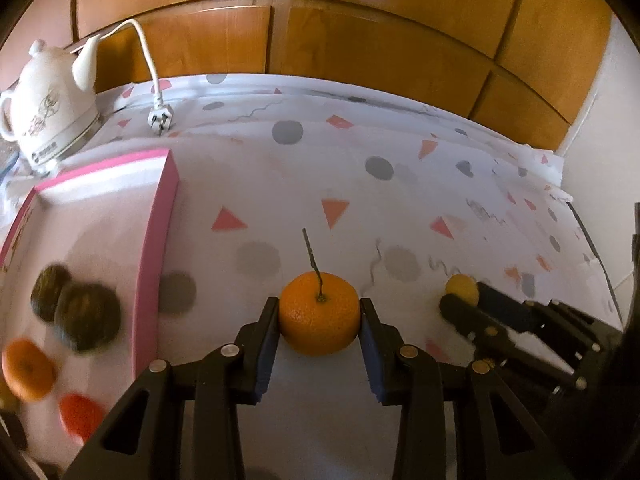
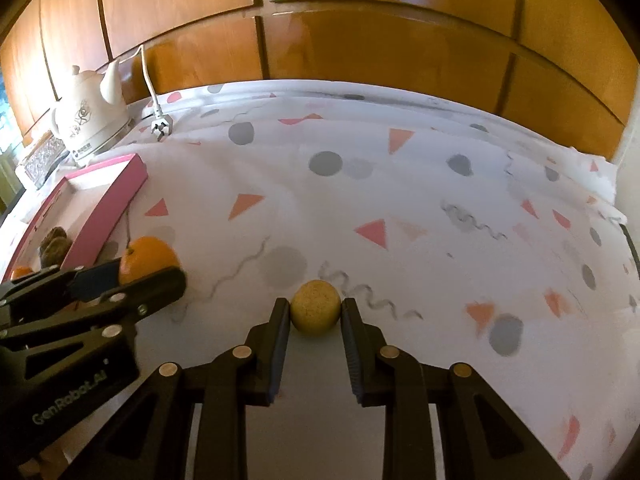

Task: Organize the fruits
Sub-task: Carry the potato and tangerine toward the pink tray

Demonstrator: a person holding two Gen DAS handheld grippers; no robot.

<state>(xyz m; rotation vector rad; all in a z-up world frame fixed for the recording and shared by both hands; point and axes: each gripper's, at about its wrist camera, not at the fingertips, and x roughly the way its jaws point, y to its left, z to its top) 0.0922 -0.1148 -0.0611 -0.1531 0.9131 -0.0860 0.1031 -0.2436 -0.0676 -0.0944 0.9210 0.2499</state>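
Your left gripper (image 1: 319,312) pinches the stemmed orange (image 1: 319,314) between both pads over the patterned cloth (image 1: 400,200); your right gripper (image 2: 315,312) clamps the small yellow fruit (image 2: 315,313) the same way. Left of you, the pink-rimmed box (image 1: 154,248) holds two dark fruits (image 1: 86,318), one orange fruit (image 1: 28,369) and one red one (image 1: 81,417).

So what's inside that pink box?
The pink box holds two dark round fruits, an orange fruit and a blurred red-orange one. Its near end runs out of frame, so anything there is unseen.
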